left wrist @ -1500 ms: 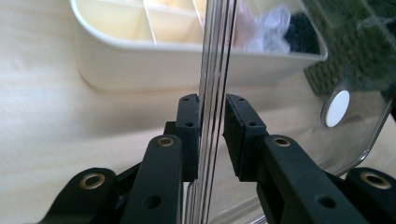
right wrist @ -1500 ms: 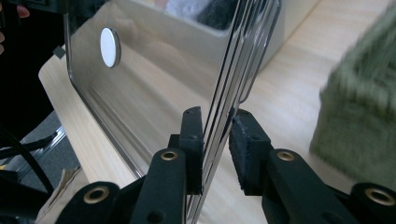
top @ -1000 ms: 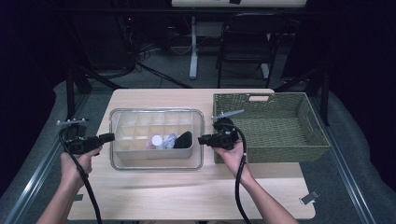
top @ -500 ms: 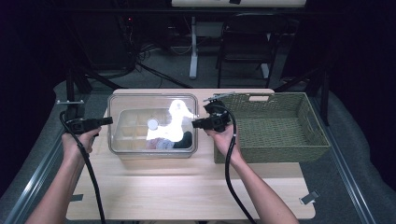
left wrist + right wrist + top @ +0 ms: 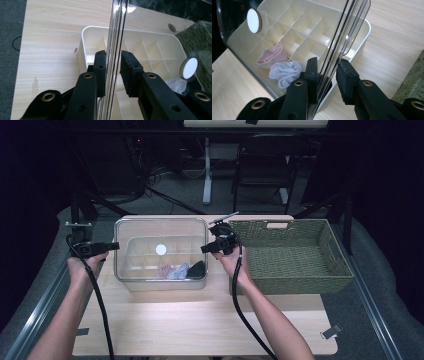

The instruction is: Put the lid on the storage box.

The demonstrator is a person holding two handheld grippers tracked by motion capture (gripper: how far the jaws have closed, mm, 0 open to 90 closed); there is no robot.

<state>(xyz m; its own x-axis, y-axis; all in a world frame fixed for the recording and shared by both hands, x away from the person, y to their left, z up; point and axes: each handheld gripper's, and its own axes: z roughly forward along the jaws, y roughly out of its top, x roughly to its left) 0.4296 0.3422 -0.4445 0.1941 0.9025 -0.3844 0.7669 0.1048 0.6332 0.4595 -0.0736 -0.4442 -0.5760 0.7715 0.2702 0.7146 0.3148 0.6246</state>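
Both the left claw (image 5: 114,246) and the right claw (image 5: 205,249) are clamped on the edges of a clear, rounded plastic lid (image 5: 161,247), raised above the cream divided box (image 5: 165,270) on the pale wooden tabletop (image 5: 200,320).

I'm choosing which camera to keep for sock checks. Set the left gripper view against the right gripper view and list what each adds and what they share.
Left gripper view adds: the grey floor beside the wooden table.
Right gripper view adds: the pink sock in a compartment.
Shared: the clear lid with its white disc, pinched by the left claw and the right claw; the divided box; the white sock; the table; the green basket.
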